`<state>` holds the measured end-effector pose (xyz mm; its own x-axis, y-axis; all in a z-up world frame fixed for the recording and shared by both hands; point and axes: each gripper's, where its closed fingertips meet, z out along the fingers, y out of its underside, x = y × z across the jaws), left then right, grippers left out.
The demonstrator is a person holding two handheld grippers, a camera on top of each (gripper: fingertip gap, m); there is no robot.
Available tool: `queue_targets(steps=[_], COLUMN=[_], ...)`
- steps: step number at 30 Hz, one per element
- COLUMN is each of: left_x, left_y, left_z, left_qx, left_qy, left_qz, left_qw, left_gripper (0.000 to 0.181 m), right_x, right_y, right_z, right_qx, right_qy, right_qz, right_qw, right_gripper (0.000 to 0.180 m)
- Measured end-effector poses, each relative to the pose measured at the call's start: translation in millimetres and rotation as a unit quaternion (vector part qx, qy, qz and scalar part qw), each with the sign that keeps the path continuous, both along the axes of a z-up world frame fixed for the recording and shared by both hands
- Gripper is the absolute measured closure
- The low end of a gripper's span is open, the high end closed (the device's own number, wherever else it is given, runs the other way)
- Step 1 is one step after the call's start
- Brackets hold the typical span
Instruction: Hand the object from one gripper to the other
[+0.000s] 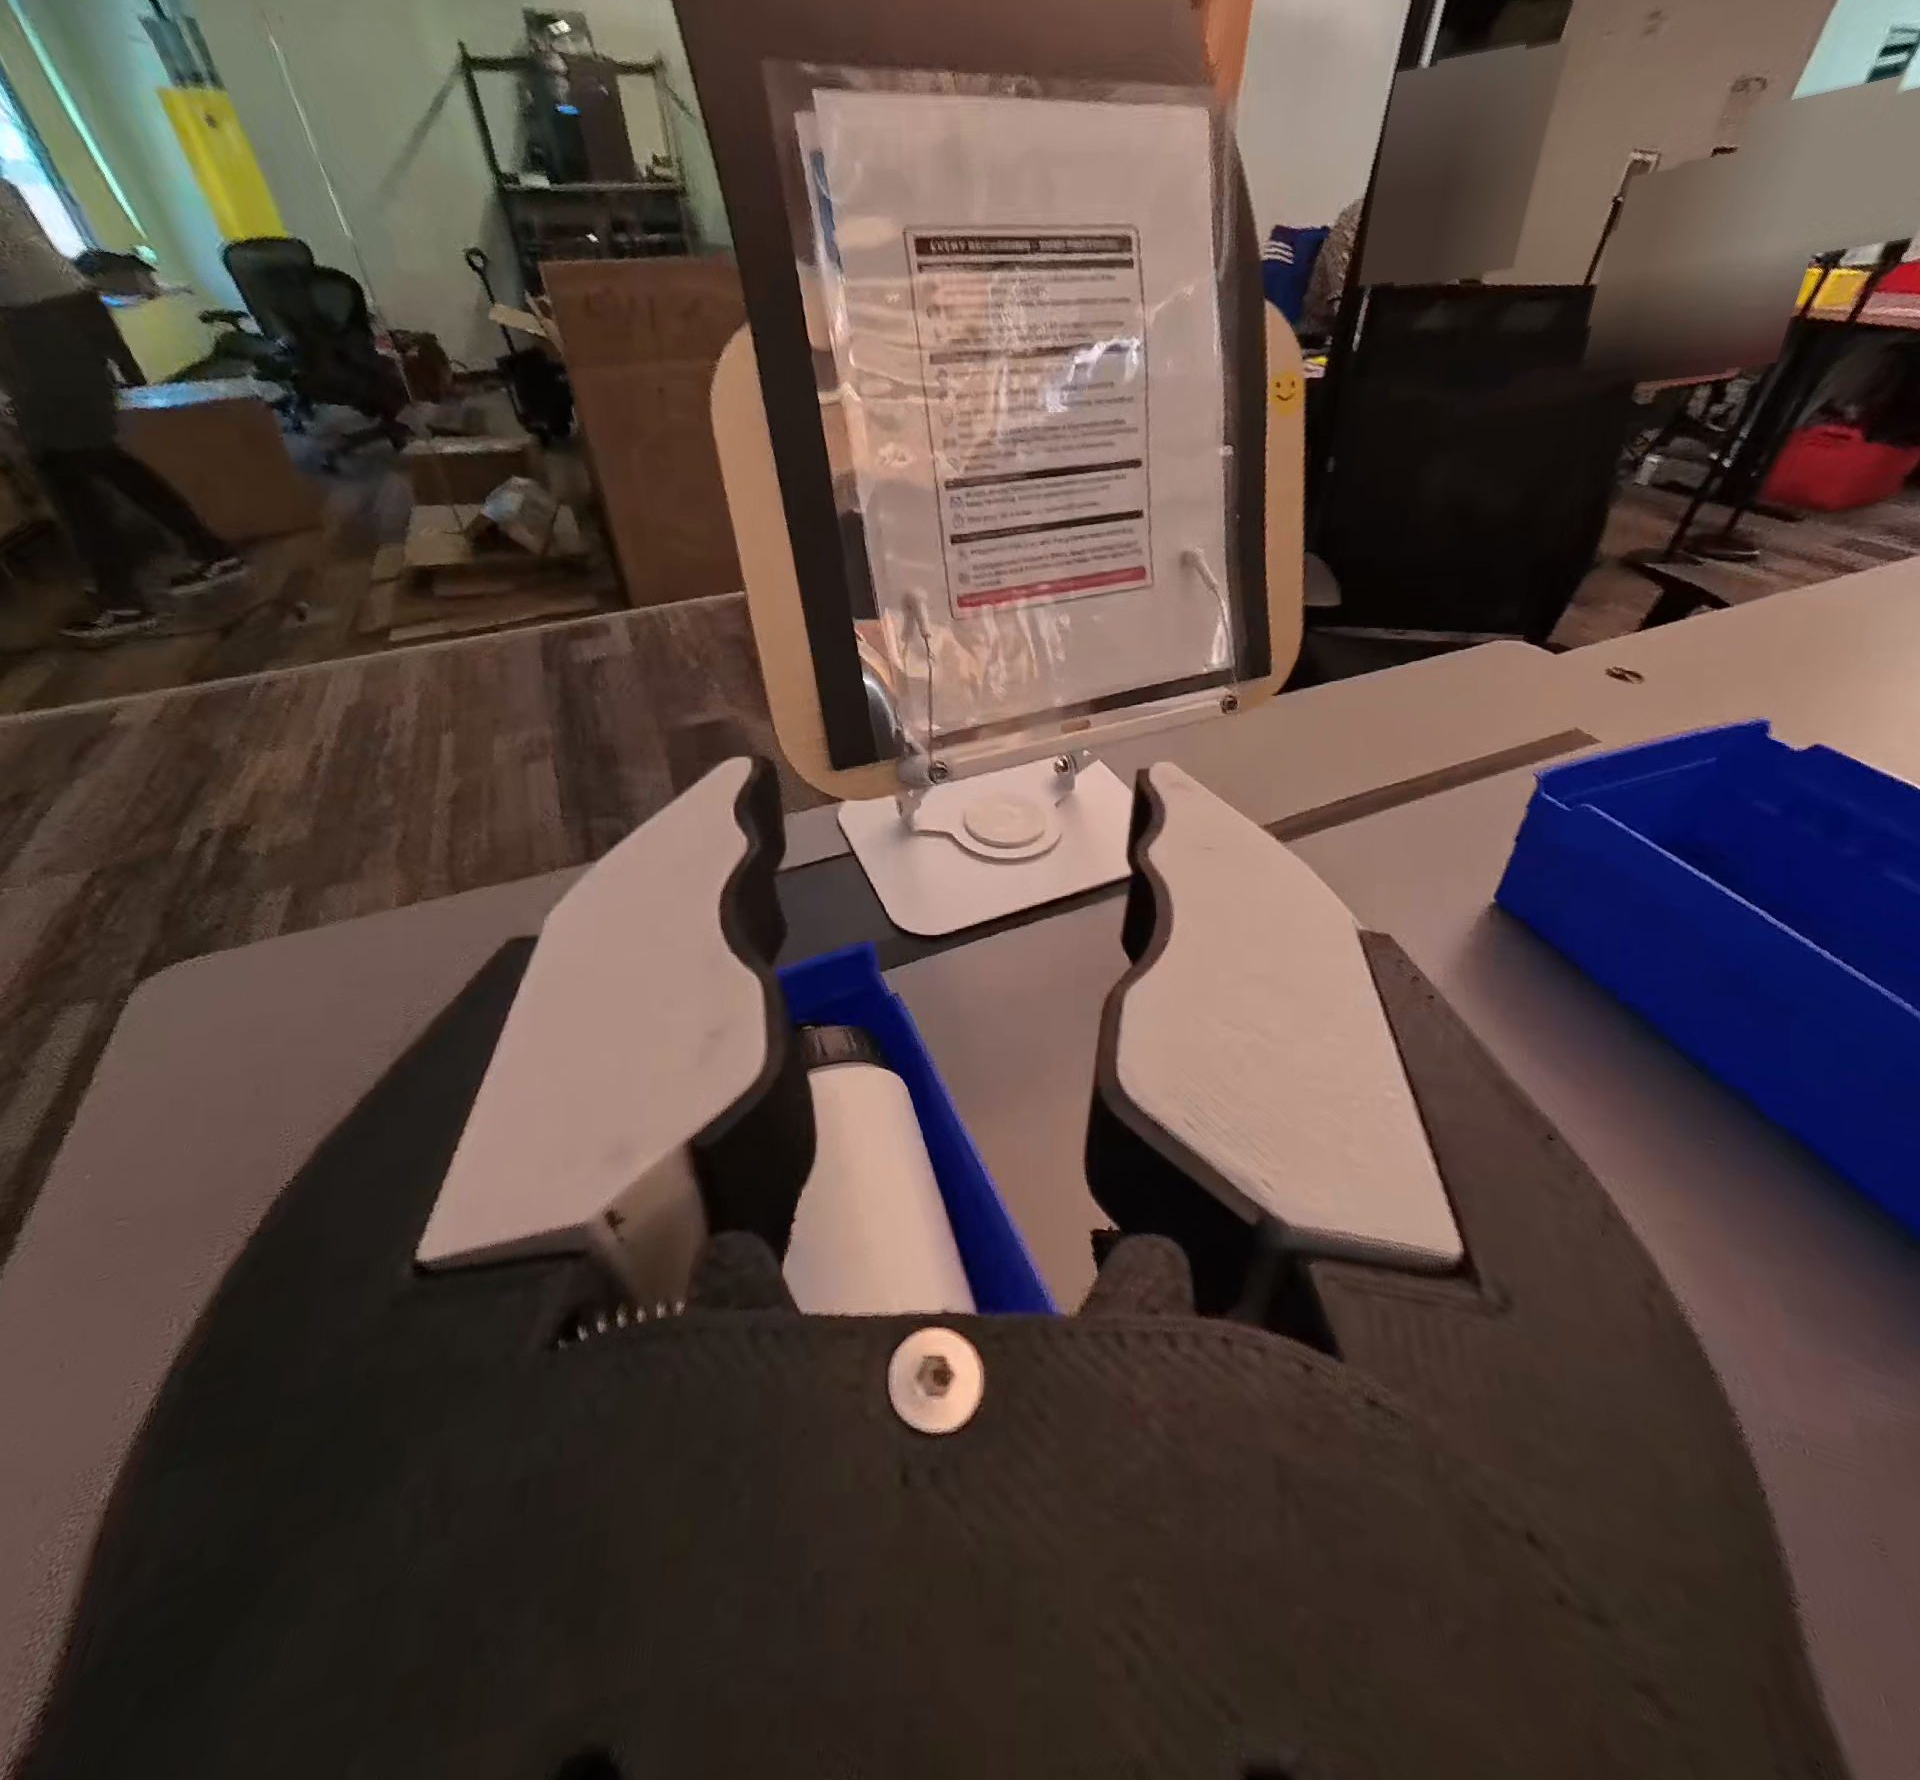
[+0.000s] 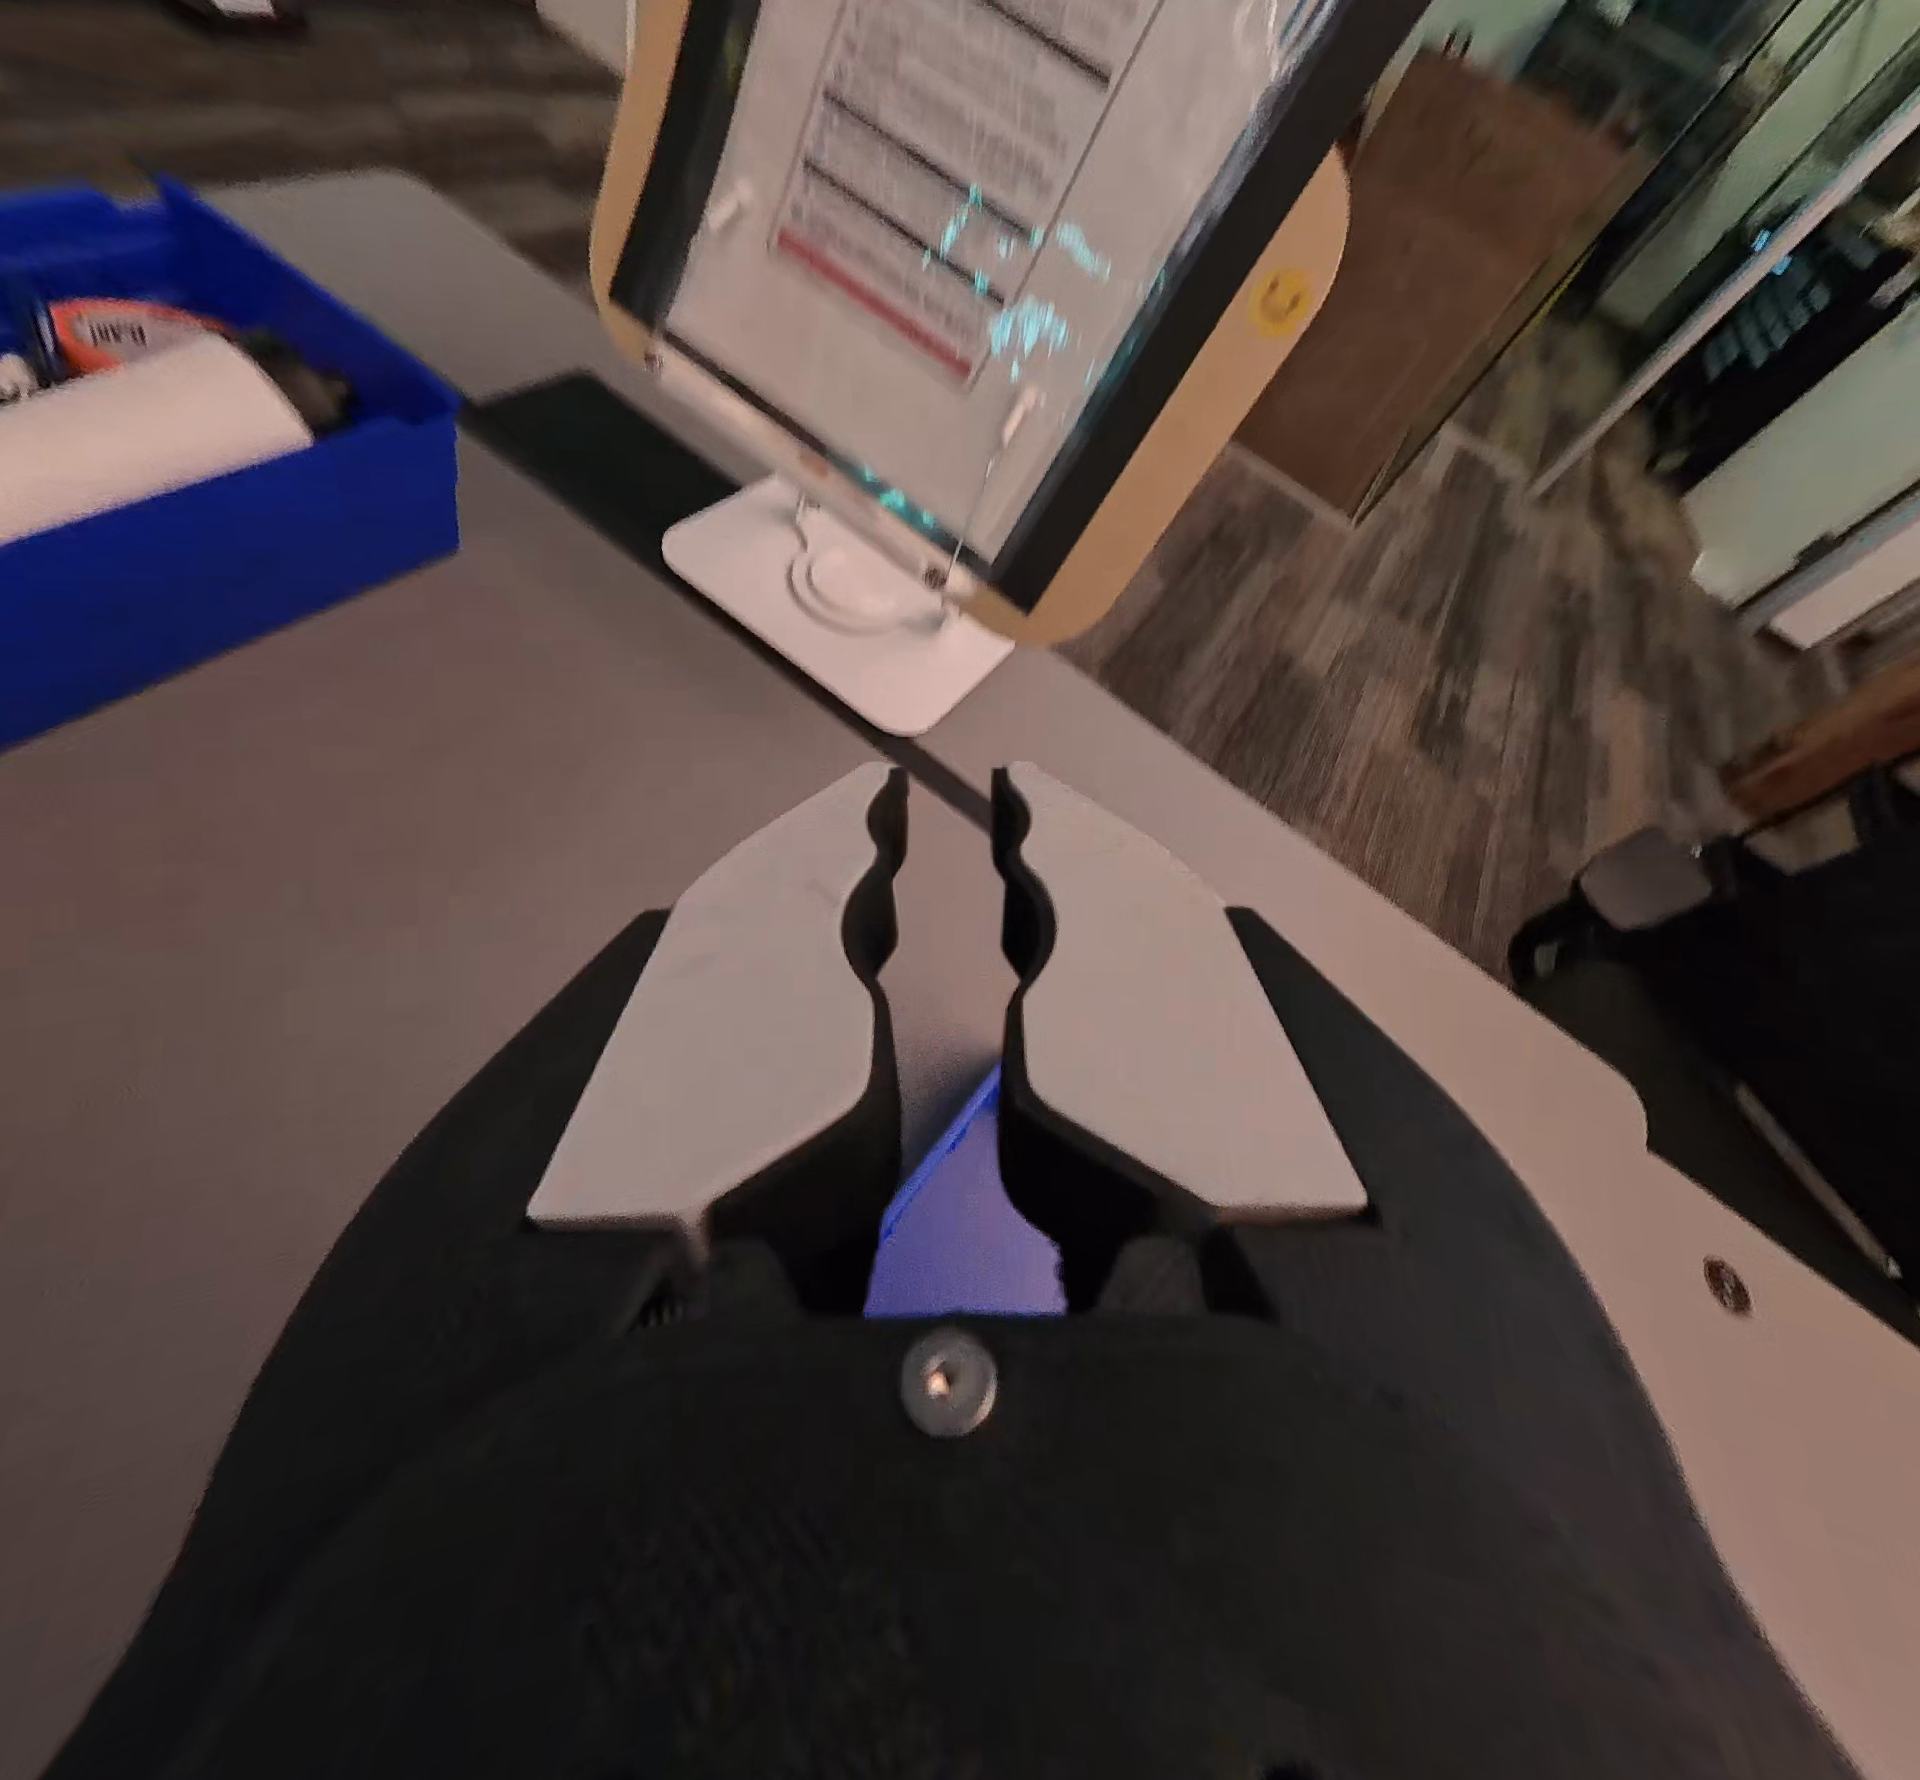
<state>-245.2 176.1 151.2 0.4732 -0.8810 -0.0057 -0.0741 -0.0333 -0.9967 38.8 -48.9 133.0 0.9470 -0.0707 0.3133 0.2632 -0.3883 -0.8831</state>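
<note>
In the left wrist view my left gripper (image 1: 956,785) is open and empty. It hangs over a blue bin (image 1: 935,1086) that holds a white cylinder with a dark cap (image 1: 873,1200), seen between the fingers, nearer the left finger. That bin shows at the left of the right wrist view (image 2: 208,525), with the white cylinder (image 2: 135,421) and an orange item inside. My right gripper (image 2: 945,780) holds nothing. Its jaws stand a narrow gap apart. A blue bin corner (image 2: 956,1211) shows under it.
A second blue bin (image 1: 1714,951) stands on the grey table (image 1: 1558,1211) at the right. A sign holder on a white base (image 1: 1039,380) stands at the table's far edge, and also shows in the right wrist view (image 2: 935,172). Floor lies beyond the edge. The gap from one gripper's tips to the other's is roughly 35 centimetres.
</note>
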Motion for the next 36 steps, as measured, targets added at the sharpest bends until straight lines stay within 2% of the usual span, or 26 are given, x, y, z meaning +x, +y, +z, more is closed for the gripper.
queue_targets(steps=[4, 7, 10, 12, 15, 20, 26, 36], left_x=[6, 13, 21, 31, 32, 26, 17, 18], left_y=[-3, -1, 11, 16, 30, 49, 62, 60], left_z=[2, -5, -18, -27, -42, -55, -58, -57], left_qx=[0.020, 0.041, 0.046, 0.066, 0.101, 0.138, 0.208, 0.216], left_qy=[-0.003, 0.028, 0.054, 0.071, 0.119, 0.167, 0.220, 0.216], left_qz=[-0.006, 0.014, 0.075, 0.104, 0.172, 0.244, 0.317, 0.325], left_qw=[1.000, 0.999, 0.995, 0.990, 0.973, 0.945, 0.899, 0.895], left_gripper=[0.118, 0.119, 0.125, 0.125, 0.119, 0.110, 0.110, 0.109], right_x=[7, 23, 50, 64, 74, 80, 88, 76], right_y=[8, 17, 28, 29, 20, 12, 15, 27], right_z=[10, 12, 4, 0, 9, 14, 3, -6], right_qx=[0.052, 0.092, 0.126, 0.132, 0.152, 0.141, 0.096, 0.079], right_qy=[-0.032, -0.030, 0.022, 0.044, 0.003, -0.123, -0.195, -0.209], right_qz=[-0.017, -0.039, -0.060, -0.077, -0.110, -0.146, -0.172, -0.140], right_qw=[0.998, 0.995, 0.990, 0.987, 0.982, 0.971, 0.961, 0.965], right_gripper=[0.150, 0.147, 0.130, 0.129, 0.129, 0.123, 0.121, 0.122])
